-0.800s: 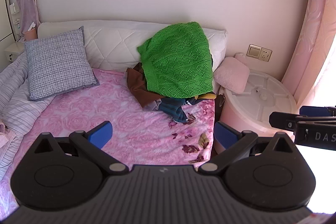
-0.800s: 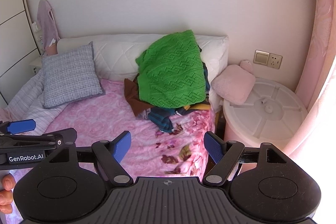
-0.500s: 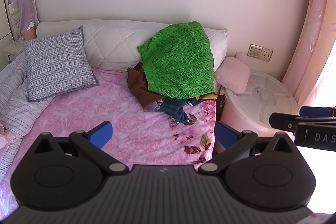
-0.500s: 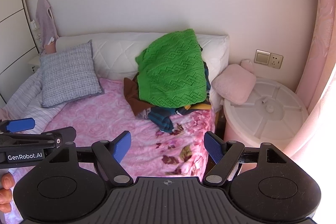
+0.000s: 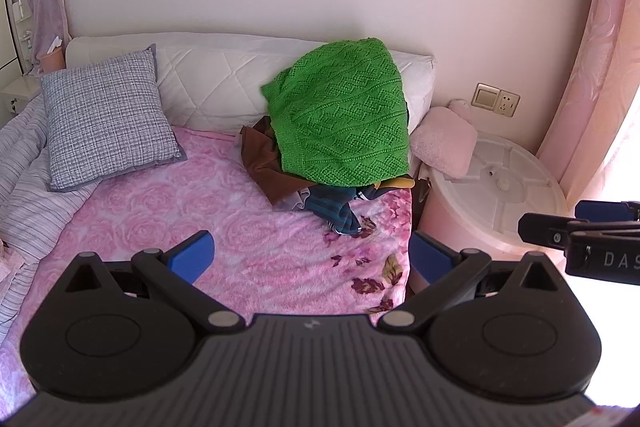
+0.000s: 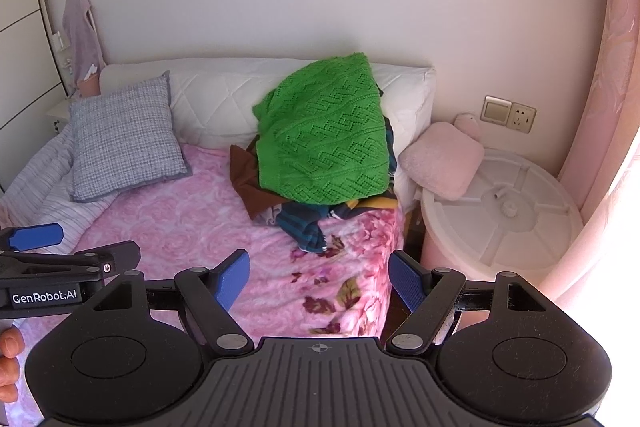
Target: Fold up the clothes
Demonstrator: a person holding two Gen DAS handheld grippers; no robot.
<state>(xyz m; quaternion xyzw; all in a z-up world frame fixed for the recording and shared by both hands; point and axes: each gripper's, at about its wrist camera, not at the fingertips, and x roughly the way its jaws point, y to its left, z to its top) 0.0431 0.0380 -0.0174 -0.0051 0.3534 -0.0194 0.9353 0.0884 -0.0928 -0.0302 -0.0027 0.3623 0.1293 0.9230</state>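
Observation:
A pile of clothes leans on the white headboard cushion at the far right of the bed. A green knitted sweater (image 5: 344,119) (image 6: 324,135) lies on top, with a brown garment (image 5: 268,163) (image 6: 246,183) and a dark teal striped piece (image 5: 336,211) (image 6: 300,225) under it. My left gripper (image 5: 310,257) hovers open over the pink floral blanket (image 5: 224,227), well short of the pile. My right gripper (image 6: 318,277) is also open with nothing between its blue pads, above the blanket's (image 6: 208,227) right part. Each gripper shows at the edge of the other's view.
A grey checked pillow (image 5: 104,119) rests at the head on the left, beside a striped quilt (image 5: 28,187). A pink cushion (image 5: 444,141) and a round white tub lid (image 5: 500,187) stand right of the bed. A pink curtain (image 5: 592,67) hangs at the far right.
Both views have shifted only slightly; the pile has not moved and both grippers stay open.

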